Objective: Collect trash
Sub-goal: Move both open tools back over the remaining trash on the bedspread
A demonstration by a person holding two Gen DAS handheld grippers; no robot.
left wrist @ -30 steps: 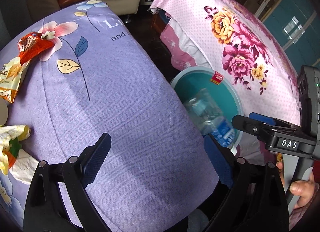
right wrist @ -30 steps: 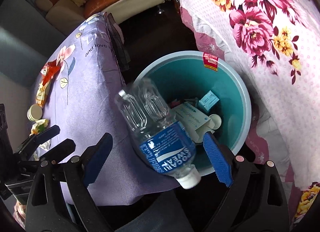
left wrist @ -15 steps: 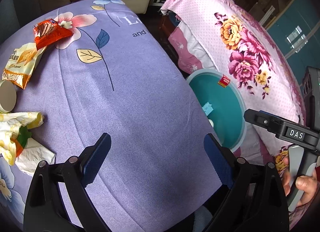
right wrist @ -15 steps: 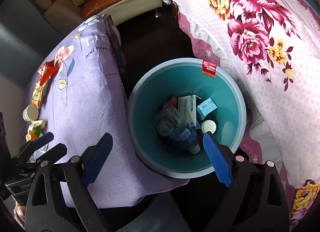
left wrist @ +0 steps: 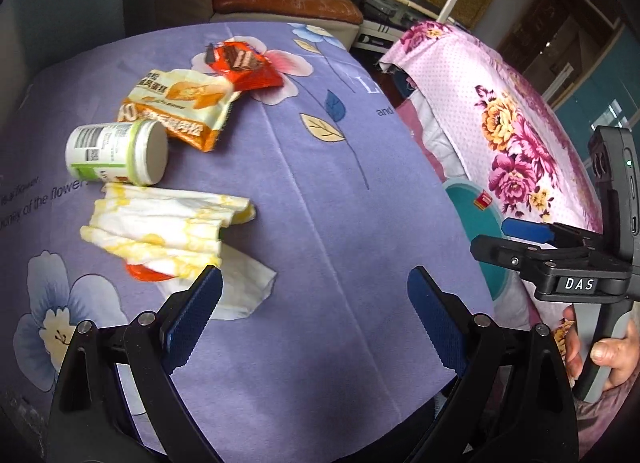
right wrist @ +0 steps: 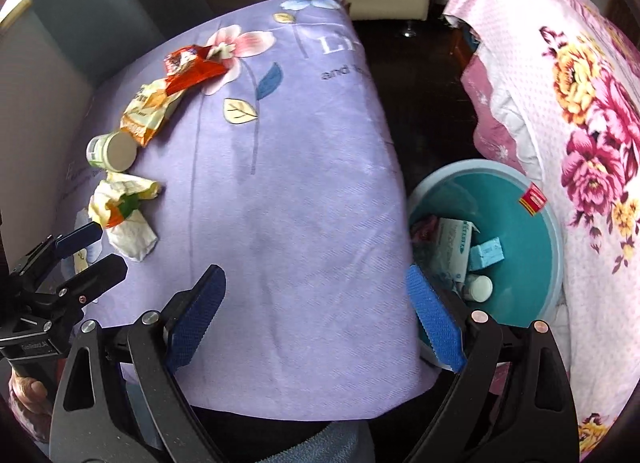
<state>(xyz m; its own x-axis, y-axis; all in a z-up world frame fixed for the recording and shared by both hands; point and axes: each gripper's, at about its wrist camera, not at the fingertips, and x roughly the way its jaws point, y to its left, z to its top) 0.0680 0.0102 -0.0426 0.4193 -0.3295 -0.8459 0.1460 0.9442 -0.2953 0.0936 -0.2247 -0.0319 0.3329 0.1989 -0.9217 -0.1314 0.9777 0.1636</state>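
Observation:
Trash lies on the purple flowered tablecloth [left wrist: 340, 223]: a white tissue [left wrist: 240, 287], a crumpled yellow-white wrapper [left wrist: 168, 227], a white tub on its side [left wrist: 116, 153], an orange snack bag [left wrist: 180, 107] and a red wrapper [left wrist: 248, 63]. My left gripper [left wrist: 312, 327] is open and empty, its left finger just over the tissue. My right gripper [right wrist: 316, 319] is open and empty above the table's near edge, beside the teal bin [right wrist: 552, 231]. The bin holds boxes [right wrist: 460, 243] and a white cap [right wrist: 478, 287]. The same trash shows in the right wrist view [right wrist: 124, 199].
A bed with a pink floral cover [right wrist: 592, 123] stands right of the bin. A sofa with a brown cushion [left wrist: 280, 3] is behind the table. The floor gap [right wrist: 420, 75] between table and bed is dark.
The water bottle left my right gripper and dropped into the bin. My right gripper swung left toward the table. My left gripper moved left toward the trash pile.

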